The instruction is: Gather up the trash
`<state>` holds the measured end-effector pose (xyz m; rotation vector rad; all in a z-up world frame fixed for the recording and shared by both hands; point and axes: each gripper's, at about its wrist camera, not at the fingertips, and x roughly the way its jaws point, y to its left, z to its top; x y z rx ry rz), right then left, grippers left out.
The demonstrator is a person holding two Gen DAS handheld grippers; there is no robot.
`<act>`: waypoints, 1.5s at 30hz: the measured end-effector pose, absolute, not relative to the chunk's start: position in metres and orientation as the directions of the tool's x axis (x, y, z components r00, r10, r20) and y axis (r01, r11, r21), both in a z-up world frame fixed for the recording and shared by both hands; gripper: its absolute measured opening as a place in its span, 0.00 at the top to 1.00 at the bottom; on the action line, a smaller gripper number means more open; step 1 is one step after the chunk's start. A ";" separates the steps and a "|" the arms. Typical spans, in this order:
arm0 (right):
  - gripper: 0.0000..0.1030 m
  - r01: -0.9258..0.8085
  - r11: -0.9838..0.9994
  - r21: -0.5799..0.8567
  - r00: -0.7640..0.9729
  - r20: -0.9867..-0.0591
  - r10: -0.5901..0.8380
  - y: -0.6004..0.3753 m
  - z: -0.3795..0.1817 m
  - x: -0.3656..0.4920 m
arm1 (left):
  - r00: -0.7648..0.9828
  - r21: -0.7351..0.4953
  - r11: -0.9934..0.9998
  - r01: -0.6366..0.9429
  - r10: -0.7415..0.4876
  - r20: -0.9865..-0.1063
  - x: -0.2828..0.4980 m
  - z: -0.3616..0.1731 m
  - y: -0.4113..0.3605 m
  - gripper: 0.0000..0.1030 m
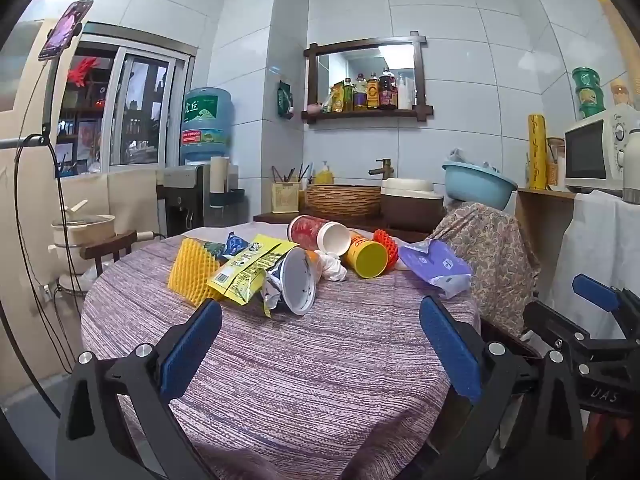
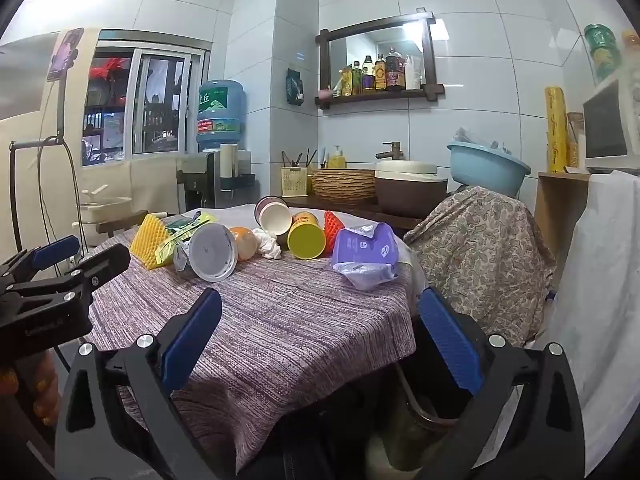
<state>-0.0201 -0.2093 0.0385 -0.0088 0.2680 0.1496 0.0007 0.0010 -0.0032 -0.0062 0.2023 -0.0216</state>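
Trash lies in a heap at the far side of the round table (image 1: 280, 360): a yellow foam net (image 1: 190, 276), yellow snack wrappers (image 1: 248, 268), a grey paper cup (image 1: 296, 284) on its side, a crumpled tissue (image 1: 332, 268), a red cup (image 1: 318, 234), a yellow can (image 1: 366, 258), an orange foam net (image 1: 388, 246) and a purple pouch (image 1: 434, 266). The same heap shows in the right wrist view, with the grey cup (image 2: 212, 256), yellow can (image 2: 306, 240) and purple pouch (image 2: 366, 252). My left gripper (image 1: 320, 344) is open and empty above the near table. My right gripper (image 2: 320, 344) is open and empty at the table's near right edge.
A chair draped in patterned cloth (image 1: 488, 256) stands right of the table. A dark bin (image 2: 420, 412) sits below the table's edge. Behind are a counter with a basket (image 1: 344, 198), a blue basin (image 1: 478, 186), a microwave (image 1: 596, 152) and a water dispenser (image 1: 206, 128).
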 end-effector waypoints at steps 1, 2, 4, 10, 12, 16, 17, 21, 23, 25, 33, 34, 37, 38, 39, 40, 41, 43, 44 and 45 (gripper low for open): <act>0.05 -0.147 0.989 0.012 0.953 -0.265 0.145 -0.210 0.038 -0.020 | 0.979 -0.007 1.000 0.023 -0.024 -0.201 0.001 -0.003 0.000 0.05; 0.05 -0.146 0.989 0.011 0.953 -0.266 0.143 -0.210 0.039 -0.020 | 0.979 -0.004 1.000 0.025 -0.026 -0.201 0.000 -0.003 0.000 0.05; 0.05 -0.143 0.990 0.012 0.954 -0.265 0.141 -0.211 0.039 -0.019 | 0.979 0.000 1.000 0.028 -0.027 -0.200 0.000 -0.003 -0.002 0.05; 0.05 -0.140 0.990 0.016 0.954 -0.265 0.139 -0.213 0.037 -0.019 | 0.980 -0.001 1.000 0.031 -0.030 -0.199 -0.001 -0.003 -0.002 0.05; 0.05 -0.140 0.990 0.017 0.954 -0.265 0.140 -0.213 0.037 -0.019 | 0.980 -0.008 0.999 0.033 -0.034 -0.198 -0.001 -0.002 -0.001 0.05; 0.05 -0.137 0.991 0.015 0.954 -0.268 0.135 -0.214 0.036 -0.018 | 0.979 -0.007 0.999 0.033 -0.034 -0.199 -0.001 -0.003 -0.001 0.05; 0.05 -0.137 0.990 0.016 0.953 -0.269 0.136 -0.214 0.036 -0.018 | 0.979 -0.007 0.999 0.035 -0.035 -0.201 -0.001 -0.003 -0.001 0.05; 0.05 -0.133 0.991 0.018 0.953 -0.271 0.133 -0.215 0.035 -0.018 | 0.979 -0.007 0.999 0.035 -0.036 -0.202 0.000 -0.003 -0.001 0.05; 0.05 -0.132 0.991 0.022 0.953 -0.272 0.133 -0.216 0.035 -0.018 | 0.979 -0.005 0.999 0.033 -0.033 -0.201 0.000 -0.003 -0.001 0.05; 0.05 -0.132 0.991 0.023 0.952 -0.276 0.134 -0.216 0.034 -0.017 | 0.979 -0.001 1.000 0.031 -0.030 -0.201 0.001 -0.003 -0.002 0.05; 0.05 -0.134 0.991 0.030 0.950 -0.279 0.137 -0.217 0.034 -0.017 | 0.979 -0.003 1.000 0.029 -0.029 -0.202 0.001 -0.006 0.000 0.05; 0.05 -0.134 0.990 0.031 0.950 -0.280 0.138 -0.217 0.034 -0.017 | 0.979 -0.002 1.000 0.029 -0.029 -0.202 0.001 -0.006 0.000 0.05; 0.05 -0.133 0.991 0.033 0.950 -0.281 0.137 -0.216 0.033 -0.015 | 0.979 -0.003 1.000 0.029 -0.029 -0.203 0.002 -0.007 0.001 0.05; 0.05 -0.133 0.991 0.033 0.950 -0.281 0.137 -0.217 0.033 -0.015 | 0.979 -0.003 1.000 0.029 -0.029 -0.203 0.002 -0.007 0.001 0.05; 0.05 -0.133 0.991 0.034 0.950 -0.281 0.137 -0.217 0.033 -0.015 | 0.979 -0.003 1.000 0.029 -0.029 -0.204 0.002 -0.008 0.001 0.05; 0.05 -0.134 0.990 0.034 0.950 -0.281 0.138 -0.217 0.033 -0.015 | 0.979 -0.003 1.000 0.029 -0.029 -0.203 0.002 -0.008 0.001 0.05; 0.05 -0.133 0.990 0.033 0.950 -0.281 0.137 -0.216 0.033 -0.015 | 0.979 -0.003 1.000 0.029 -0.029 -0.203 0.002 -0.008 0.001 0.05; 0.05 -0.132 0.991 0.033 0.950 -0.282 0.136 -0.217 0.033 -0.015 | 0.978 -0.004 1.000 0.031 -0.031 -0.205 0.002 -0.008 0.001 0.05; 0.05 -0.133 0.991 0.034 0.949 -0.283 0.137 -0.217 0.033 -0.015 | 0.978 -0.003 1.000 0.031 -0.031 -0.206 0.002 -0.008 0.001 0.05; 0.05 -0.134 0.990 0.036 0.949 -0.283 0.139 -0.217 0.033 -0.014 | 0.978 -0.003 1.000 0.031 -0.031 -0.205 0.002 -0.008 0.001 0.05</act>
